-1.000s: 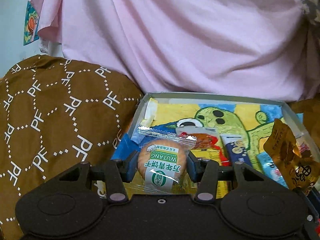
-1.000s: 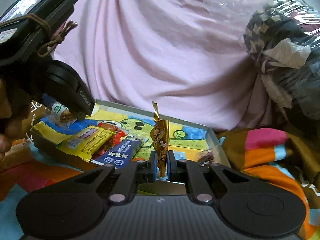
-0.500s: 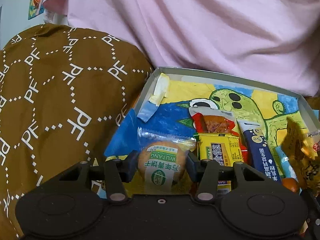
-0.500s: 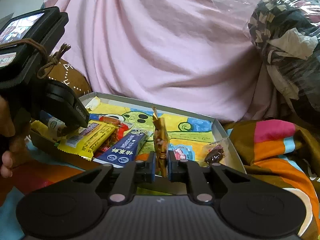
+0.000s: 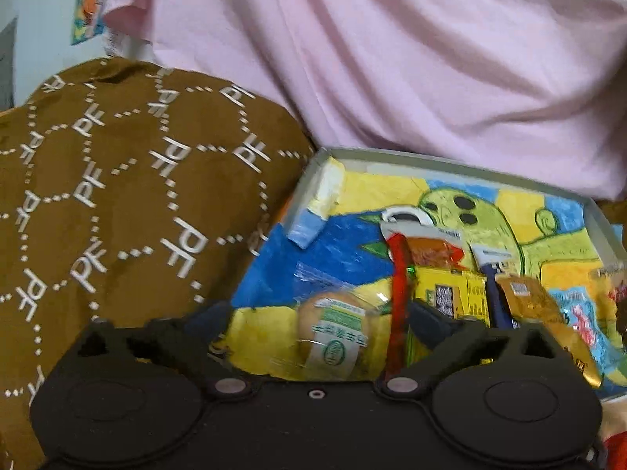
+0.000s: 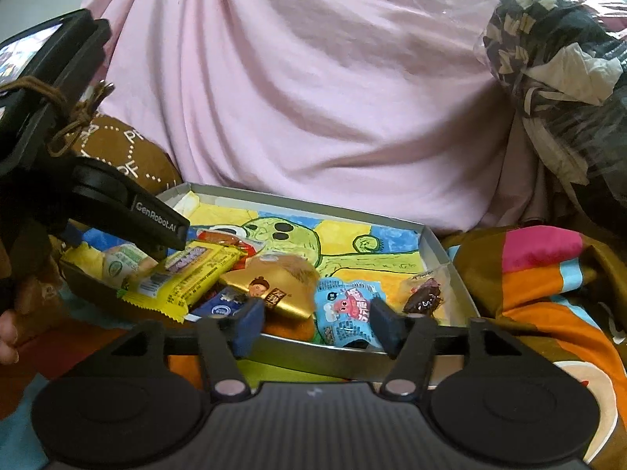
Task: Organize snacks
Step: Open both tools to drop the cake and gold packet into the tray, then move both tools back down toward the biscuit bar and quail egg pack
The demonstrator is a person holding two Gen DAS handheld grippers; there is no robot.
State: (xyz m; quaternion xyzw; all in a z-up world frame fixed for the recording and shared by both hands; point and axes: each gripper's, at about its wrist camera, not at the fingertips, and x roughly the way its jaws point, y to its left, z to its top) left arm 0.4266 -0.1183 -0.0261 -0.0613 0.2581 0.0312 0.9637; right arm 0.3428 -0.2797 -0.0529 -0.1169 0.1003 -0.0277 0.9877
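Observation:
A shallow grey tray lined with a cartoon drawing holds the snacks. My left gripper is opening wide. The round biscuit in its clear wrapper lies on the tray floor between its fingers, untouched by the pads. My right gripper is opening at the tray's near rim with nothing pressed between its pads. The gold packet lies flat just beyond its left finger, on top of a blue stick pack. A yellow packet and a light blue packet lie beside it.
A brown cushion printed with PF presses against the tray's left side. Pink cloth hangs behind. A plastic-wrapped bundle sits at the right, above a striped blanket. A dark wrapped candy lies by the tray's right wall.
Both grippers went from shut to open. The biscuit left the left pads and now rests in the tray. The gold packet, held upright before, has fallen flat onto the other snacks.

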